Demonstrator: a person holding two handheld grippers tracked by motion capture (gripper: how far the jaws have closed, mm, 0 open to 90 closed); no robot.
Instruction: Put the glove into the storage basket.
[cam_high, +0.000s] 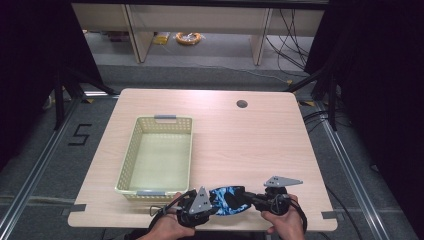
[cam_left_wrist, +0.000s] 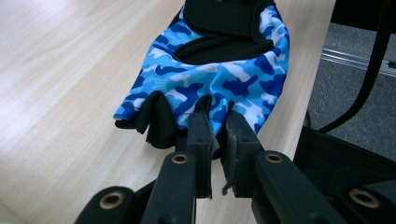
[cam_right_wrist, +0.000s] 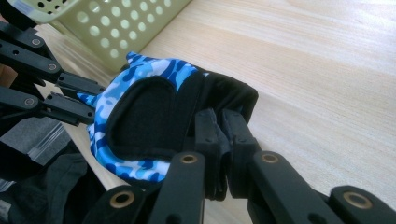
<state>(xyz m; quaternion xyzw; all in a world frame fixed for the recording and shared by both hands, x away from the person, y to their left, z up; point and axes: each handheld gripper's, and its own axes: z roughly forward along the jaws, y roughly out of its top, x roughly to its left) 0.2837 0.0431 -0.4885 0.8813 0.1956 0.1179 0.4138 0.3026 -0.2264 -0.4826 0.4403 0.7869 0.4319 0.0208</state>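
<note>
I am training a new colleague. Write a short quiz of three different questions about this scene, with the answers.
1. True or false: the glove lies inside the basket.
2. Which end of the glove does the right gripper pinch? A. the black cuff. B. the finger end. C. nothing.
3. Fill in: the left gripper is shut on the glove's ______ end.

Key
1. False. The glove is at the near edge of the table, beside the basket, held between the two grippers.
2. A. The right gripper view shows its jaws closed on the black cuff.
3. Finger. The left gripper view shows its jaws closed on the cloth by the short black finger openings.
</note>
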